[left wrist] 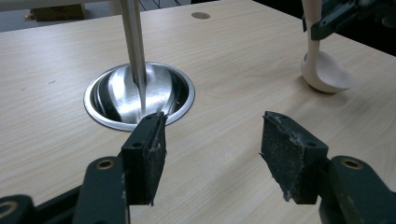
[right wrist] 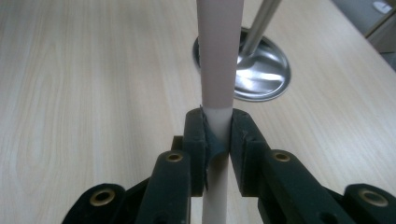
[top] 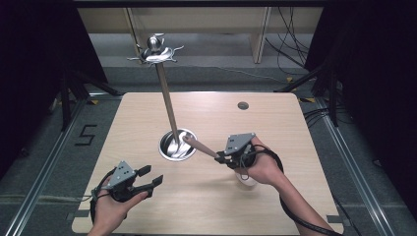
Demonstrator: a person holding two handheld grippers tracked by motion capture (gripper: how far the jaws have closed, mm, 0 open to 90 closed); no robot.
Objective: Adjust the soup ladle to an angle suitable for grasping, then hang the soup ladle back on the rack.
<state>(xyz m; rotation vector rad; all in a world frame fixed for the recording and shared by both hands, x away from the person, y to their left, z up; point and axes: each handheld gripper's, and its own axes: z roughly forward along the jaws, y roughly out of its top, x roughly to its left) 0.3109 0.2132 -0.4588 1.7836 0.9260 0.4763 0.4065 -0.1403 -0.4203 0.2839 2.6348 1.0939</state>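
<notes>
Right gripper [top: 220,156] clenched on ladle [left wrist: 322,70] handle, just right of steel stand [top: 177,145], left gripper [top: 150,178] released, below-left of stand

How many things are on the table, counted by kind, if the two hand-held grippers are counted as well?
Metal stand with round dish base: 1
Pale ladle, held by its handle: 1
Hand-held grippers, the left hand-held gripper open and the right hand-held gripper shut on the ladle: 2
Total: 4
</notes>
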